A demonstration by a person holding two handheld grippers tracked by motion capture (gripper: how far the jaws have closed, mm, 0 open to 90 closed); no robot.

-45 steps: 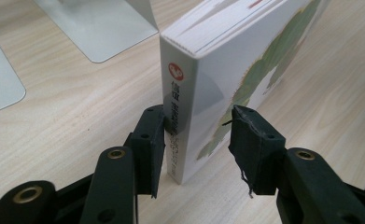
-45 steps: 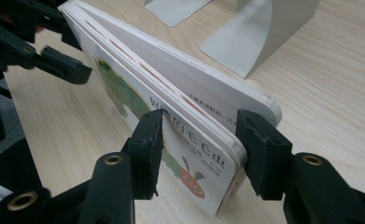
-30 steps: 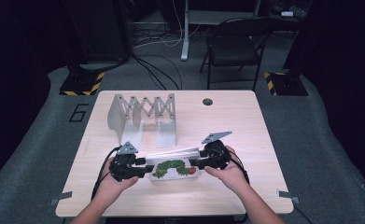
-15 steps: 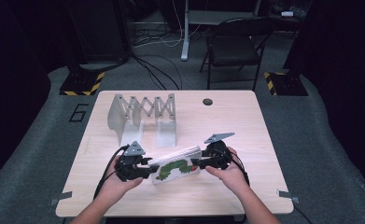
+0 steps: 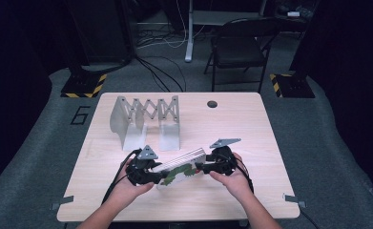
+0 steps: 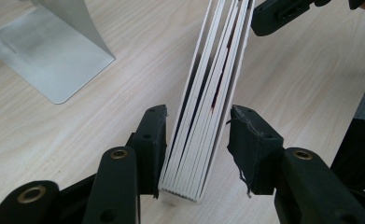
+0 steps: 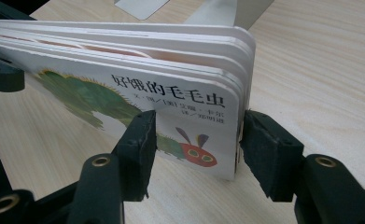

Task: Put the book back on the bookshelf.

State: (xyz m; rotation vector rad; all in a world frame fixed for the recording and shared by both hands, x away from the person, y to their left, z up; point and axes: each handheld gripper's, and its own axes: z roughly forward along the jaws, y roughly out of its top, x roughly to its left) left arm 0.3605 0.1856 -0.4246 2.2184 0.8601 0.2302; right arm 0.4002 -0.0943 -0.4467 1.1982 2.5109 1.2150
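board book [image 5: 179,168] on edge, long axis running between both grippers.

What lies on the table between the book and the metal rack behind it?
Nothing: between the book and the metal rack there is just bare table, as the high view shows.

1 board book [image 5: 180,167], 1 metal rack [image 5: 146,121], 2 hand-held grippers — left [image 5: 151,172], right [image 5: 204,167], 1 chair [image 5: 239,45]

You've got a pale wood-grain rectangular table [image 5: 251,138]; beyond your grippers, a folding silver metal bookend rack [image 5: 146,121] stands on it.
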